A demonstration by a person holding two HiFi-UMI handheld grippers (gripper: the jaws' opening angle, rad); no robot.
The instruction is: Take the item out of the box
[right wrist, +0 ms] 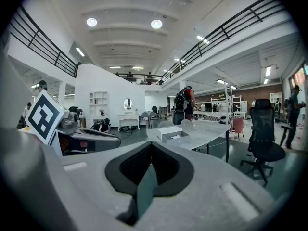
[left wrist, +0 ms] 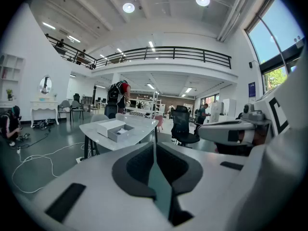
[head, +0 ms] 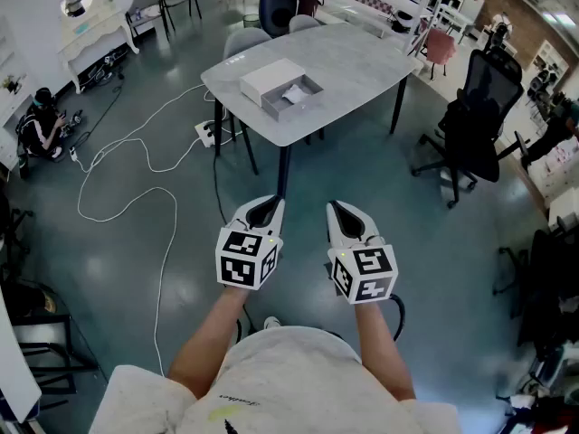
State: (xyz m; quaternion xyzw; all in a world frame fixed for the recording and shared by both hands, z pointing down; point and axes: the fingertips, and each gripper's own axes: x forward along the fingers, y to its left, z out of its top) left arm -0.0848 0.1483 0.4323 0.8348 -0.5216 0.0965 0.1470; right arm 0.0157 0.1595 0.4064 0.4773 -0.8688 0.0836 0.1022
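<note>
Floor of polished grey-green concrete fills most of the head view, with a thin white cable looping loosely across it. Only the two gripper views look level and take in the hall above: a mezzanine railing of black bars, round ceiling lights, and a person standing behind the table. The table has a pale, smooth, stone-look top with rounded corners on slim dark legs. To its right stands a black office chair on a star base. The box sits near the table's front corner. It is flat, rectangular and white, with a closed-looking white half touching an open tray half with grey walls. It lies well apart from both grippers, which are held low in front of the person's body. The left gripper and right gripper are matt white shells with dark textured pads. Each carries a cube of black-and-white square markers, which only the head view shows in full. Each gripper's own view shows its jaws brought together at the tips with nothing between them. The item lies inside the open tray. It is small, white and irregular, and too small to identify.
</note>
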